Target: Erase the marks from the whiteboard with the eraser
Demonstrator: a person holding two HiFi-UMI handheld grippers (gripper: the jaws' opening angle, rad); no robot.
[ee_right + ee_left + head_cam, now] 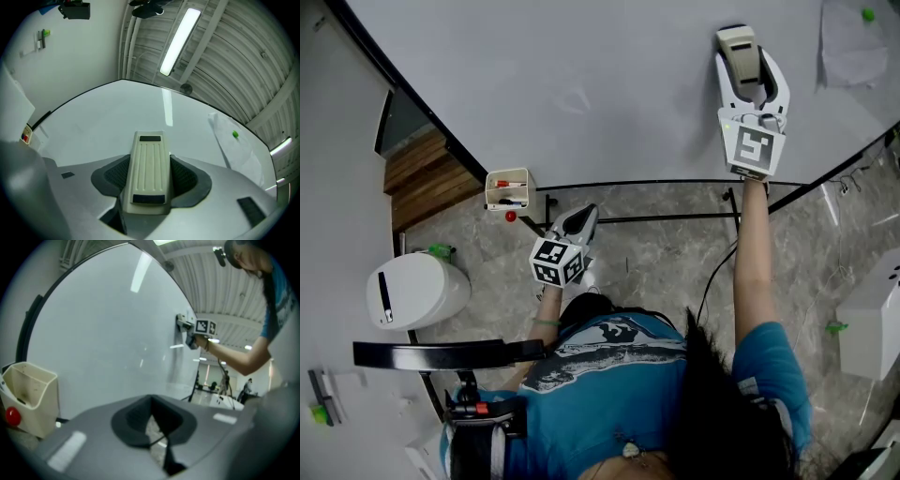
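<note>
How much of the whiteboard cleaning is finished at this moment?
Mostly done: the white whiteboard shows no clear marks, only a faint smudge. In hand: the right gripper holds the beige ribbed plastic eraser at the board. Remaining: wipe that smudge. The left gripper is shut, empty.

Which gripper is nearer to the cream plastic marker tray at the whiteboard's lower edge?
Left. The left gripper hangs just beside the tray; the right gripper is far across the whiteboard, holding the cream eraser.

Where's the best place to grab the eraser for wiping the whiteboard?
Across its two long sides near the rear end, coming from behind, as the right gripper does now. The eraser is long and narrow with straight, parallel sides, so the jaws seat flat against them.
</note>
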